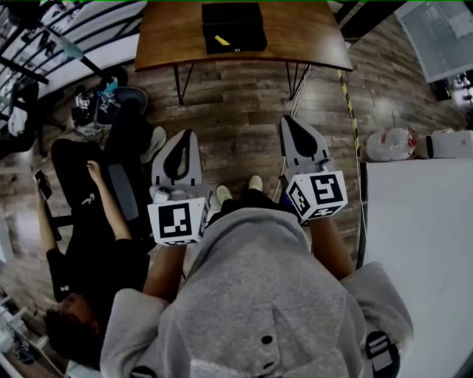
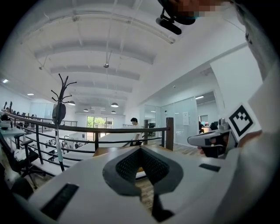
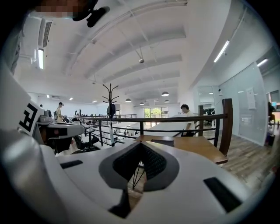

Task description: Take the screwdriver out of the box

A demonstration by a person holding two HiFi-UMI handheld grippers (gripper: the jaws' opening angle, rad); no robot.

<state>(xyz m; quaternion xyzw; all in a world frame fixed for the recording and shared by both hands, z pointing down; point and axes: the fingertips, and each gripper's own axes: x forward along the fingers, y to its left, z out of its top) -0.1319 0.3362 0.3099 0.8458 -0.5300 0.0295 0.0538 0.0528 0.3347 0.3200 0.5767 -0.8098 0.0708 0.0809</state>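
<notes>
A black box (image 1: 244,18) lies open on the wooden table (image 1: 310,37) at the far end of the head view, with a yellow item (image 1: 222,40) at its front edge; whether that is the screwdriver I cannot tell. My left gripper (image 1: 181,136) and right gripper (image 1: 292,122) are held side by side over the wooden floor, well short of the table. Both point toward it. In the left gripper view the left gripper (image 2: 141,148) has its tips together, holding nothing. The right gripper (image 3: 140,144) is likewise shut and empty, with the table (image 3: 197,146) beyond it.
A person in black (image 1: 89,221) sits close on the left beside a dark chair. A white tabletop (image 1: 421,244) fills the right side, with white containers (image 1: 392,144) on the floor behind it. A black railing (image 3: 175,119) and a coat stand (image 2: 59,113) stand beyond the table.
</notes>
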